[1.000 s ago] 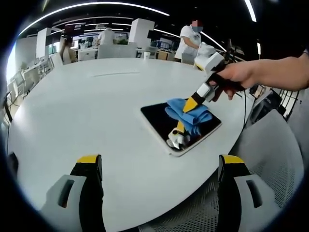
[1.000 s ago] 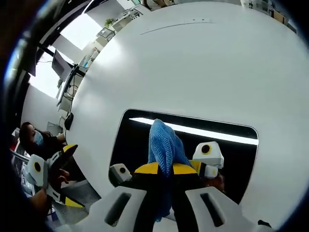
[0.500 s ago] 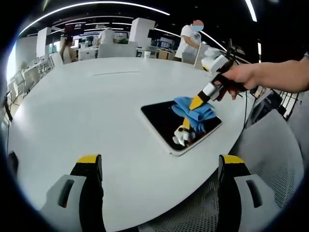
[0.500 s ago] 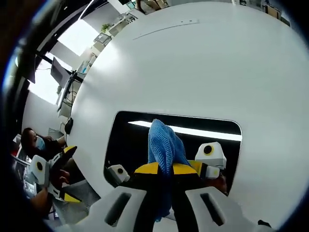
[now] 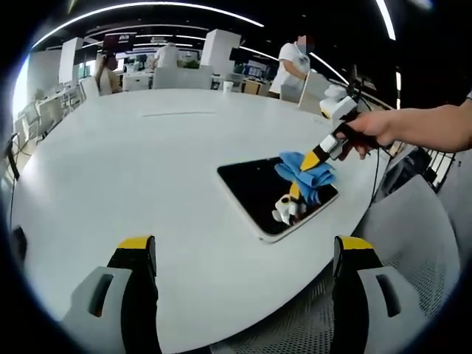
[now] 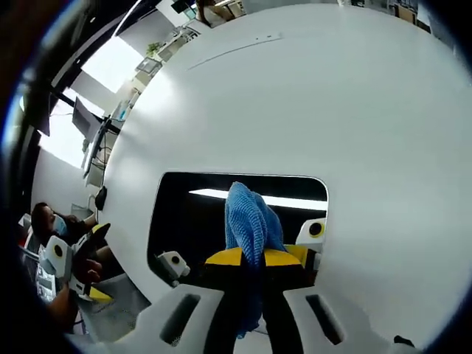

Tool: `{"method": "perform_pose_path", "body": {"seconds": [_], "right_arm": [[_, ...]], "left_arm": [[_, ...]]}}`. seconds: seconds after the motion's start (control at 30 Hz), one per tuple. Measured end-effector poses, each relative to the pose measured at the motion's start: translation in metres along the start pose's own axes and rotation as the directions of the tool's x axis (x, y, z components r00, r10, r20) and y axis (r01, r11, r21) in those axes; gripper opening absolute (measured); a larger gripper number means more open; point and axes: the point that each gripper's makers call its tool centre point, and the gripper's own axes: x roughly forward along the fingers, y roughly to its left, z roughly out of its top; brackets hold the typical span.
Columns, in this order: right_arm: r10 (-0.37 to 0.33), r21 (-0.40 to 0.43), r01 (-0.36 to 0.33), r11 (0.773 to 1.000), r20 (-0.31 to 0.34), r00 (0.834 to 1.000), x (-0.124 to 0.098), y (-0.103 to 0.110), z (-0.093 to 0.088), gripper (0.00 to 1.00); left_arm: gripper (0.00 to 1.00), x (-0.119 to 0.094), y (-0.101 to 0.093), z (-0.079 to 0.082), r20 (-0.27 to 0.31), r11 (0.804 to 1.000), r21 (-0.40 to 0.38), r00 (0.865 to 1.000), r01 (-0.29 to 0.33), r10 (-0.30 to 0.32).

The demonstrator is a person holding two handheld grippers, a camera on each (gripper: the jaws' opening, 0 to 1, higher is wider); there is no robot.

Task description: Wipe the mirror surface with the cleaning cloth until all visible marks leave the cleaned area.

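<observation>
Sliding toward one short end of the mirror (image 5: 274, 195), the right tongs (image 5: 318, 156) and the blue cleaning cloth (image 5: 305, 174) are now working nearer its edge than a second ago, while the left tongs (image 5: 243, 254) are holding the same station. Beneath everything, the white table (image 5: 133, 162) is carrying the mirror flat, well ahead of the left tongs' wide-open, empty jaws and off to their right. From the right tongs (image 6: 251, 259), the mirror (image 6: 199, 214) is lying directly underneath and ahead, its long axis running across their line; their jaws are pinched tight on the cloth (image 6: 249, 221), which is pressing on the glass. The right hand (image 5: 372, 129) is plainly the nearer one. Marks on the dark glass are too faint to make out, and the cloth is hiding the patch beneath it.
</observation>
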Motion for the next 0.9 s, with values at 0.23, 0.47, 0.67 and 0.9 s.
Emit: {"method": "perform_pose_path", "body": {"seconds": [0.23, 0.47, 0.67, 0.9], "right_arm": [[-0.007, 0.022, 0.007, 1.0, 0.009, 1.0, -0.006, -0.011, -0.001, 0.03], [-0.012, 0.039, 0.012, 0.999, 0.01, 1.0, -0.01, -0.022, 0.0, 0.03], [-0.016, 0.047, 0.015, 0.999, 0.013, 1.0, -0.013, -0.028, -0.002, 0.03], [-0.027, 0.053, 0.027, 0.998, 0.01, 1.0, -0.017, -0.037, -0.002, 0.03]], "left_arm": [[0.99, -0.001, 0.0, 0.004, 0.004, 1.0, 0.009, 1.0, 0.002, -0.002], [0.99, -0.006, -0.005, 0.017, 0.033, 1.0, -0.013, 0.999, 0.013, -0.012], [0.99, 0.001, -0.018, 0.014, 0.041, 1.0, 0.0, 0.999, 0.029, -0.029], [0.99, 0.004, -0.013, 0.006, 0.033, 1.0, 0.012, 0.999, 0.012, -0.012]]}}
